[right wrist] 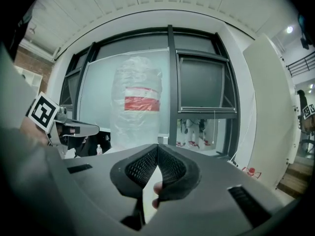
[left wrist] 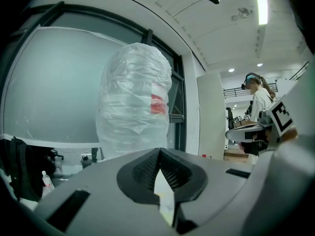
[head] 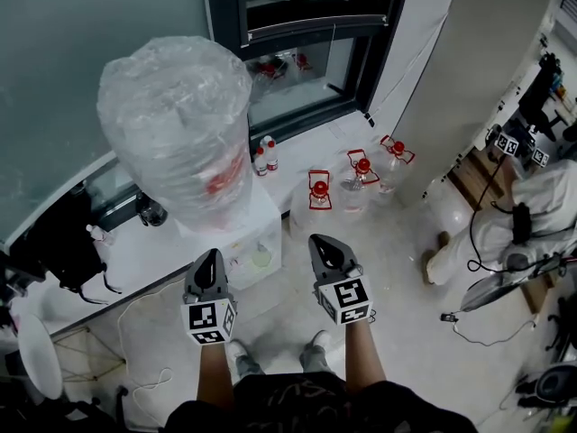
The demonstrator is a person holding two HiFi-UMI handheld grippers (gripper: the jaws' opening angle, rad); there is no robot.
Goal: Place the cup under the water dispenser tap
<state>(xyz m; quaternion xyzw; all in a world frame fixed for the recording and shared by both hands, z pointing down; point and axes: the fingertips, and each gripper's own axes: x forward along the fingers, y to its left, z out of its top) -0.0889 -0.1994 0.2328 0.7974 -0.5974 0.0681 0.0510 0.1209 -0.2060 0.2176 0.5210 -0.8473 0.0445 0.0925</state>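
Both grippers are empty. The left gripper has its jaws pressed together with nothing between them, as its own view shows. The right gripper is the same, tips meeting and no cup pinched. They hang side by side in front of the person, near the front of the boxy white water dispenser but not touching it.

The dispenser carries a big upturned water bottle wrapped in crinkled clear plastic with a red label showing through.

The cup is hard to make out. A small pale greenish round thing sits low on the dispenser's front, about where the tap recess should be. That is probably the cup, but the head view is too small and steep to be sure, and neither gripper view shows it. The tap itself can't be made out.

Judged from this, the placing looks done or all but done: nothing is held and the likely cup rests at the dispenser front, apart from both grippers. All that may be left is checking that it sits squarely under the tap. If that round thing isn't the cup, then no cup is in view and the whole task remains.

Clear bottles with red handles stand beyond the dispenser by the window, untouched.
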